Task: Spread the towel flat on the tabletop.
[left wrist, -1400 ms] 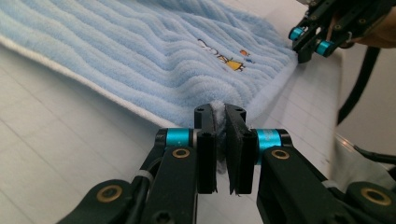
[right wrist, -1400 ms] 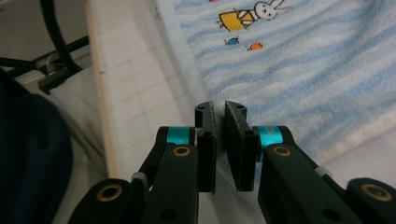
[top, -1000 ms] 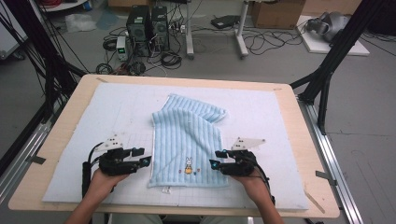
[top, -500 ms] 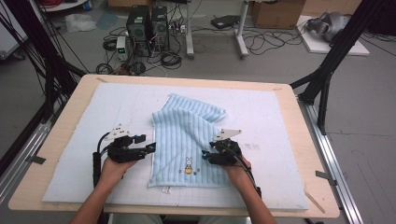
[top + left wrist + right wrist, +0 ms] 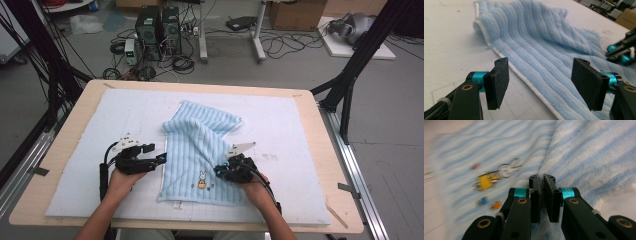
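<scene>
Now towel (image 5: 200, 150) between both tongs.

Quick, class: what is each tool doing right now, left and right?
Left tool: open, jaws just widened, astride the towel's white edge, not gripping.
Right tool: just closed, pinching the towel.

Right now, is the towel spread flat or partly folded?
Partly folded: the blue striped towel's far end lies doubled over at an angle, near end flat on the mat.
</scene>
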A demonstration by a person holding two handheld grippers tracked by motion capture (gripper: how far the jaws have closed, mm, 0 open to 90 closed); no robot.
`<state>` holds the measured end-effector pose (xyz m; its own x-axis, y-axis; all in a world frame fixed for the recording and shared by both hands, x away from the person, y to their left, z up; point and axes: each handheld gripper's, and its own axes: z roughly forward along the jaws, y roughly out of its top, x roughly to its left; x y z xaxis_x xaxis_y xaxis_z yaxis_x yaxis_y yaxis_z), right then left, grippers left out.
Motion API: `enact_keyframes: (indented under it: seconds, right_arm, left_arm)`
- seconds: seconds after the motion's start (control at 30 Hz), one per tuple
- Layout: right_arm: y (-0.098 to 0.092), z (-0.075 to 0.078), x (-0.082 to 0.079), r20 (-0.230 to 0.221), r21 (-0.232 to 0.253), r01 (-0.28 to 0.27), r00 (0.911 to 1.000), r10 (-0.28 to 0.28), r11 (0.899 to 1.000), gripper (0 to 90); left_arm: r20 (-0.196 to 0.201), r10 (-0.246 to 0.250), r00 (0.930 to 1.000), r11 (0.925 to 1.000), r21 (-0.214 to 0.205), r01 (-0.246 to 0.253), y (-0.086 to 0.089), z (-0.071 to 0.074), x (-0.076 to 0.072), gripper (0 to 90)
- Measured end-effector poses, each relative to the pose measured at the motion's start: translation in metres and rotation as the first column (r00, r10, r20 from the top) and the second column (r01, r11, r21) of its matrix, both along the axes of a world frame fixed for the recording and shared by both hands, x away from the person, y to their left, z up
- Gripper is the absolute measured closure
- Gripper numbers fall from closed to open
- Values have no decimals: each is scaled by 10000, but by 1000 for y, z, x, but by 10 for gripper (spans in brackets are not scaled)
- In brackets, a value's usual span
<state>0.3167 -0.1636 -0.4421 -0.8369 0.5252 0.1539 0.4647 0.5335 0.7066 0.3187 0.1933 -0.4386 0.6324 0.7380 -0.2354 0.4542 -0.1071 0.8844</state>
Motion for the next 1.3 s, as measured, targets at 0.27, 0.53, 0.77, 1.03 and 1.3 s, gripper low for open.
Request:
enact_keyframes:
  seconds: [0.27, 0.53, 0.77, 1.03, 1.3]
  right_arm:
    - [0, -1, -32, -890, 776, -1869, 9771, 1935, 9793, 838]
    - [-3, 5, -50, -1007, 1245, -2666, 9549, 2795, 9557, 747]
    - [-23, 19, -9, 318, 1659, 631, 9971, -693, 9841, 604]
    - [-13, 5, 56, 1094, 18, 3765, 9208, -3744, 9264, 579]
    - [-6, 2, 59, 1907, -1583, 3292, 9352, -2983, 9309, 872]
  left_arm:
    - [25, -4, 10000, 10000, 20, 4, 1, 1, 0, 329]
    - [-98, -104, 9999, 9999, 123, 106, -2, 0, 1, 342]
    - [-164, -189, 9997, 9996, 208, 193, -6, -2, 2, 350]
    - [-212, -265, 9994, 9992, 284, 271, -8, -4, 2, 362]
    - [-250, -351, 9991, 9990, 275, 358, -7, -5, -1, 407]
